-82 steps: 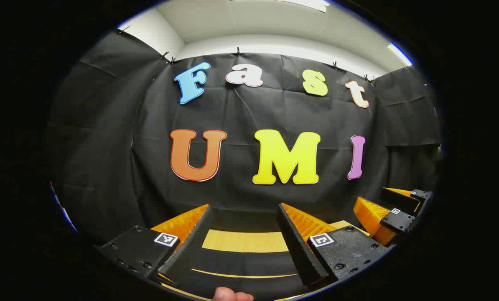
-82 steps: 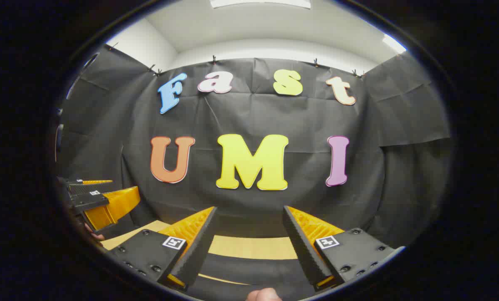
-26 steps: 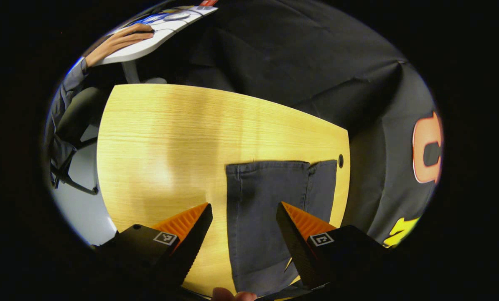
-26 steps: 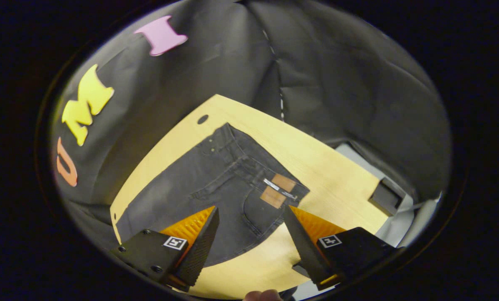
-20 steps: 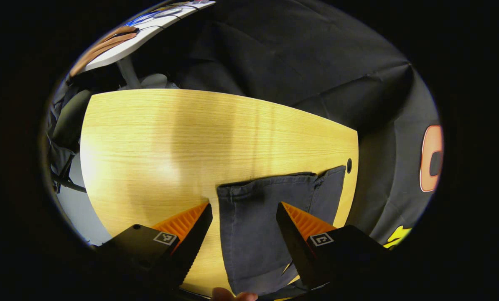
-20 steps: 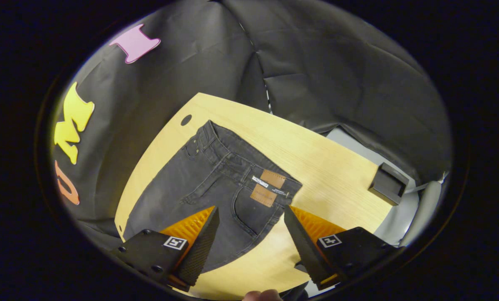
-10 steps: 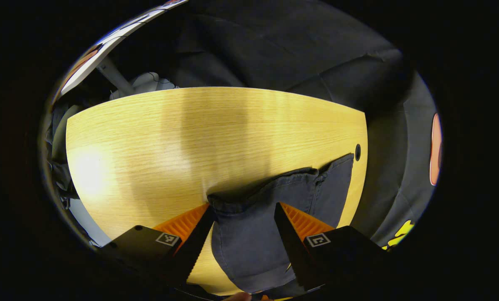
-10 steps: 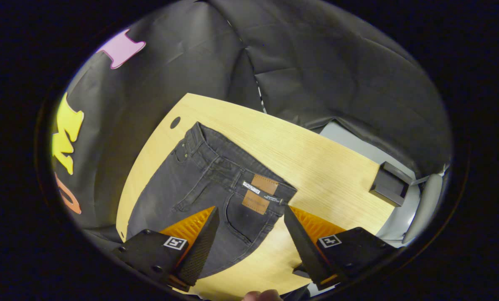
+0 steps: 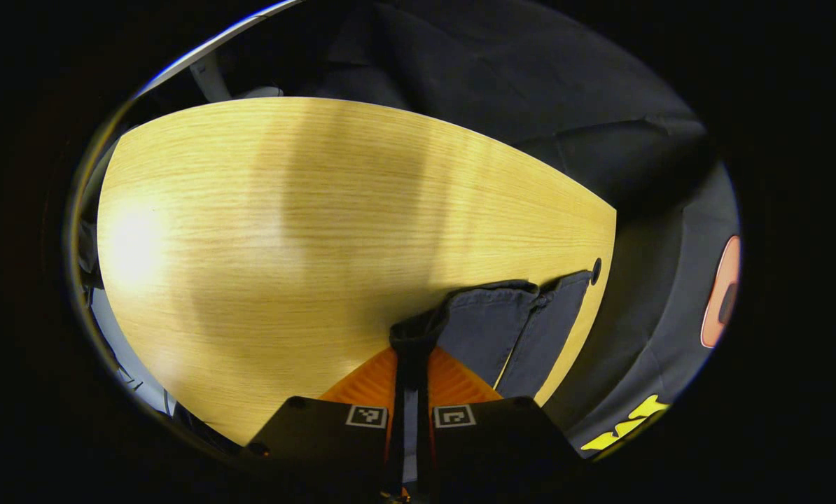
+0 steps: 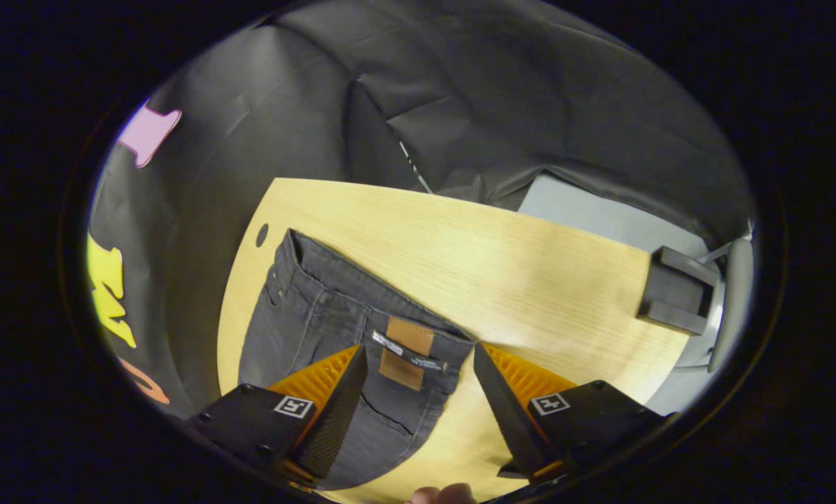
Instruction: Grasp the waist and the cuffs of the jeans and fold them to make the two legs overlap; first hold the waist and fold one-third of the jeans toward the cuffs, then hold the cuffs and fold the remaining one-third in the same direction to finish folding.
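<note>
1. The left hand-held gripper [image 9: 411, 353] has just closed: half a second ago its orange fingers stood apart around the near cuff [image 9: 418, 332]; now they are pinched together on it, and the hem is bunched into a dark ridge at the fingertips.
2. Beyond that pinch, the two leg ends of the jeans [image 9: 512, 329] lie side by side near the bench [image 9: 285, 231] edge, by a small round hole [image 9: 596, 270].
3. The right hand-held gripper [image 10: 418, 360] has drawn nearer the waist [image 10: 362, 294]. Its fingers are apart, straddling the waistband corner with the brown patch [image 10: 409, 336], not yet pressing.
4. The jeans lie flat and unfolded along the bench's far side; a black block [image 10: 677, 290] sits well apart.
5. Judgement: the cuff grip is secured, the waist grip comes next, and then the legs can be brought over each other. No fold is made yet.
</note>
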Motion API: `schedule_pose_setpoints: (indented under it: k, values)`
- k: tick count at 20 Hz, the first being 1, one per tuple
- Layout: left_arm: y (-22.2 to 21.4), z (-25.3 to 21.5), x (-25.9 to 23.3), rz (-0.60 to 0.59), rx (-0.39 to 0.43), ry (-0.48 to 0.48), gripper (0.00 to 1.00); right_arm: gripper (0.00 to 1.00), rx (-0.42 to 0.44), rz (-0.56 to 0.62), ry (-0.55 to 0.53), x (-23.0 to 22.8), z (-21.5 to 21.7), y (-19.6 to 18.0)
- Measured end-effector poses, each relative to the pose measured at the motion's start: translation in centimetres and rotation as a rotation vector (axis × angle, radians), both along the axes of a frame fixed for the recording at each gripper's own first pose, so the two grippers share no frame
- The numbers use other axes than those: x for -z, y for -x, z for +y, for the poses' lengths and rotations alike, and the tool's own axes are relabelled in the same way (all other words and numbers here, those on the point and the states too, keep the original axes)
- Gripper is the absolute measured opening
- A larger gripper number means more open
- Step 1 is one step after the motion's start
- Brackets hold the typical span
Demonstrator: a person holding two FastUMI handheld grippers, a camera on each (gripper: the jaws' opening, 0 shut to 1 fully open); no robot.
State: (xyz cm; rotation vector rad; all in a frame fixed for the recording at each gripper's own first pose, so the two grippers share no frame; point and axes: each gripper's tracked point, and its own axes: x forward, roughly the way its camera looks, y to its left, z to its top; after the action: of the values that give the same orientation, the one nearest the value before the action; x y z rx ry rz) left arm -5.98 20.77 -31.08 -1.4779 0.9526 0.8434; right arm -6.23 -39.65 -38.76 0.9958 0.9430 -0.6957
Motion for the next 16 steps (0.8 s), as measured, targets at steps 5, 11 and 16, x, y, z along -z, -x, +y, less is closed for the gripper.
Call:
schedule_pose_setpoints:
  k: [5,11,16]
  values:
    - [-0.2,0.0,0.3,0.002,-0.022,0.005,0.07,0.92,-0.104,0.025,0.016,0.2,1.0,-1.2]
    - [-0.3,0.0,0.6,0.009,-0.017,-0.022,0.07,0.6,-0.168,0.175,0.131,1.1,-0.1,0.8]
    - [0.2,-0.3,0.4,0.043,0.048,-0.047,0.07,0.17,-0.052,0.137,0.026,0.9,0.0,0.0]
